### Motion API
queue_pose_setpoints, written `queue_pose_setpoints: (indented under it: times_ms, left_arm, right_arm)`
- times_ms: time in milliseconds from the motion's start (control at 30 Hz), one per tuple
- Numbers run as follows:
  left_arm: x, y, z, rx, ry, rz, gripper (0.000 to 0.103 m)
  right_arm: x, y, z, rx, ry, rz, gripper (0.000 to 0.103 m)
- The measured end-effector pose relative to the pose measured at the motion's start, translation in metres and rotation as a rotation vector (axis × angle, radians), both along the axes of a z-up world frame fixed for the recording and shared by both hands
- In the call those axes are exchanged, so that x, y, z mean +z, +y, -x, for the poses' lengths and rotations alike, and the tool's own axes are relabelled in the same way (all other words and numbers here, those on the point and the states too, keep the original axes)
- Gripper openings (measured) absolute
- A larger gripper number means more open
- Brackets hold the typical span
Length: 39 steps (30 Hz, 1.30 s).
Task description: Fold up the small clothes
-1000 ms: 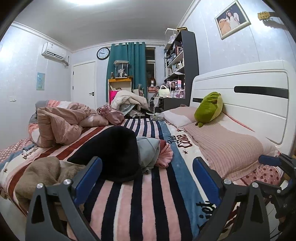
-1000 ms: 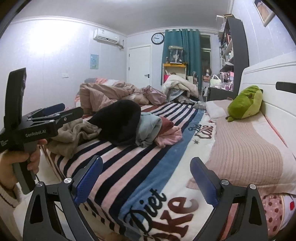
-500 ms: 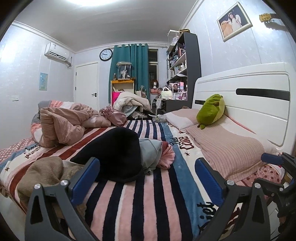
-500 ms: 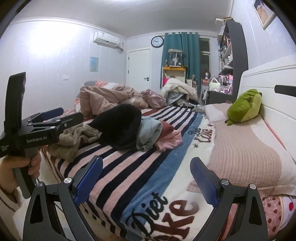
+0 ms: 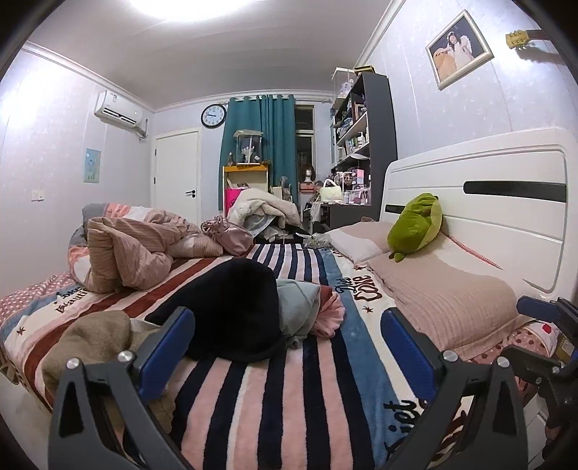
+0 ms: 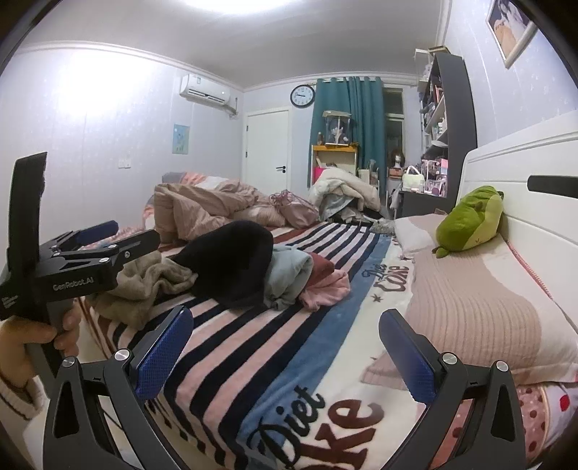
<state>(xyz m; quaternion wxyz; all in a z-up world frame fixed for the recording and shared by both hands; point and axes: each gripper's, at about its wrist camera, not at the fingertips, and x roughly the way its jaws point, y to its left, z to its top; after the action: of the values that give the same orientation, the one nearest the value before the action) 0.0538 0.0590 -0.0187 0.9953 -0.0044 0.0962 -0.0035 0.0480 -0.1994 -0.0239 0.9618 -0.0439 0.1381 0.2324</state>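
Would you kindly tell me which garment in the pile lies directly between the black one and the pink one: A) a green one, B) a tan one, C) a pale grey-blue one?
C: the pale grey-blue garment sits between the black garment and the pink garment.

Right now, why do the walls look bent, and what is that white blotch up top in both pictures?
Left wrist view: fisheye lens bows the headboard and darkens the corners; the ceiling light is blown out to pure white. Right wrist view: same curving, plus the light's glare washing over the left wall; the bed's clothes pile stays sharp.
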Motion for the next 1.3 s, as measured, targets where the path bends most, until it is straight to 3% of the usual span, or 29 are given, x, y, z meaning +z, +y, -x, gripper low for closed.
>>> queue_pose_setpoints:
  times_ms: [400, 633, 967, 1300]
  left_arm:
    - [0.000, -0.002, 0.002, 0.001, -0.004, -0.005, 0.102]
    - [0.000, -0.005, 0.004, -0.006, -0.009, -0.015, 0.102]
    - [0.000, -0.007, 0.002, -0.011, -0.010, -0.020, 0.102]
    - [-0.004, -0.011, -0.005, -0.029, 0.001, -0.017, 0.102]
  right_arm:
    - [0.002, 0.001, 0.006, -0.018, 0.000, 0.000, 0.103]
    - [0.006, 0.008, 0.008, -0.111, -0.017, 0.046, 0.103]
    - [0.006, 0.006, 0.007, -0.193, -0.021, 0.039, 0.103]
    - [0.003, 0.006, 0.002, -0.198, -0.001, 0.033, 0.103]
